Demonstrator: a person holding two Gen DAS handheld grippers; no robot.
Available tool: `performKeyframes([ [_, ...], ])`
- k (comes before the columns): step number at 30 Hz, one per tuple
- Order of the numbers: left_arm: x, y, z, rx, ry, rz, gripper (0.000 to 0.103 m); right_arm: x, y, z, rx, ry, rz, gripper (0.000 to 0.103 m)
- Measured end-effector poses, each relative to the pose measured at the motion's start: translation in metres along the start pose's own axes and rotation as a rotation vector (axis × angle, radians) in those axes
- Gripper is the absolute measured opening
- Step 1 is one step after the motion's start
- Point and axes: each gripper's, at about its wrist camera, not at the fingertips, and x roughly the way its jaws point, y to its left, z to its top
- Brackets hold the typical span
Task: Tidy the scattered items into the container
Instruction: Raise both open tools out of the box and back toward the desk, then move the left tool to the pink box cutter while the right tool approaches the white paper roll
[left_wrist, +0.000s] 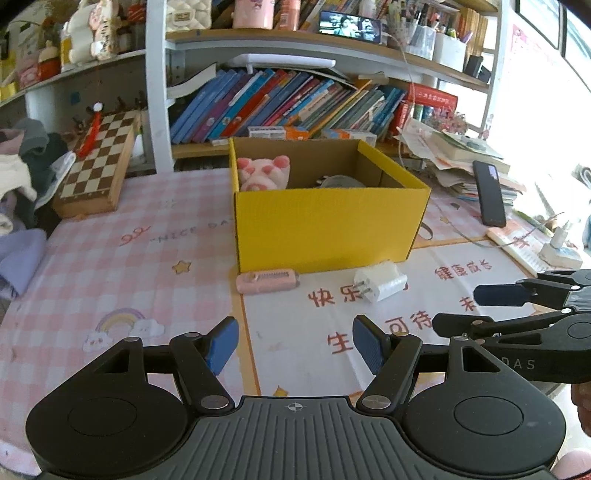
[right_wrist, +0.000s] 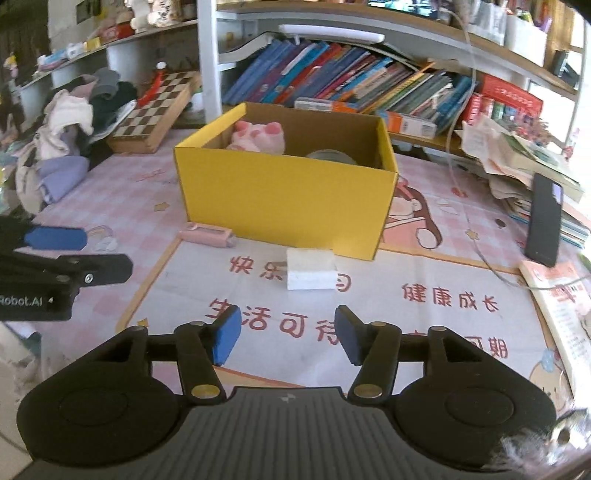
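Two scattered things are seen on the tabletop, both lying just in front of the yellow box: a white charger plug and a pink flat case. Inside the box a pink plush toy and a grey round thing are already kept.

The right tongs are held apart, with nothing between the blue pads. In the right wrist view the white charger plug is found almost straight ahead of them, a little to the right of their middle line, and near. Its long side runs across the view, left to right, so it lies across the line of approach and parallel to the gap between the pads. The narrower depth of the block would therefore be the part taken, unless the wrist is turned.

The left tongs are also held apart and empty. In the left wrist view the pink flat case lies ahead and slightly to the left, touching or almost touching the front wall of the box, with its long axis also across the view. The plug is seen there ahead and to the right, its metal prongs pointing left.

It is judged that the plug is nearer to the right tongs and the case nearer to the left tongs.
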Motion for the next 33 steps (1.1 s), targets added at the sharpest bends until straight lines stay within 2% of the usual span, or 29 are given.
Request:
performKeyframes([
  [6,-0.003,-0.008,-0.012,0.016,-0.012,0.038,0.070,0.001,0.002,-0.011,0.025,-0.019,-0.041,0.057],
  [15,-0.005,-0.016,-0.023,0.022,-0.016,0.067,0.071,0.000,0.002,-0.027,0.053,-0.031,-0.090,0.077],
  [17,-0.004,-0.016,-0.023,0.018,-0.017,0.071,0.076,-0.001,0.001,-0.029,0.062,-0.031,-0.097,0.083],
  [33,-0.001,-0.020,-0.025,-0.004,-0.020,0.093,0.076,0.002,-0.008,-0.028,0.082,-0.017,-0.089,0.088],
])
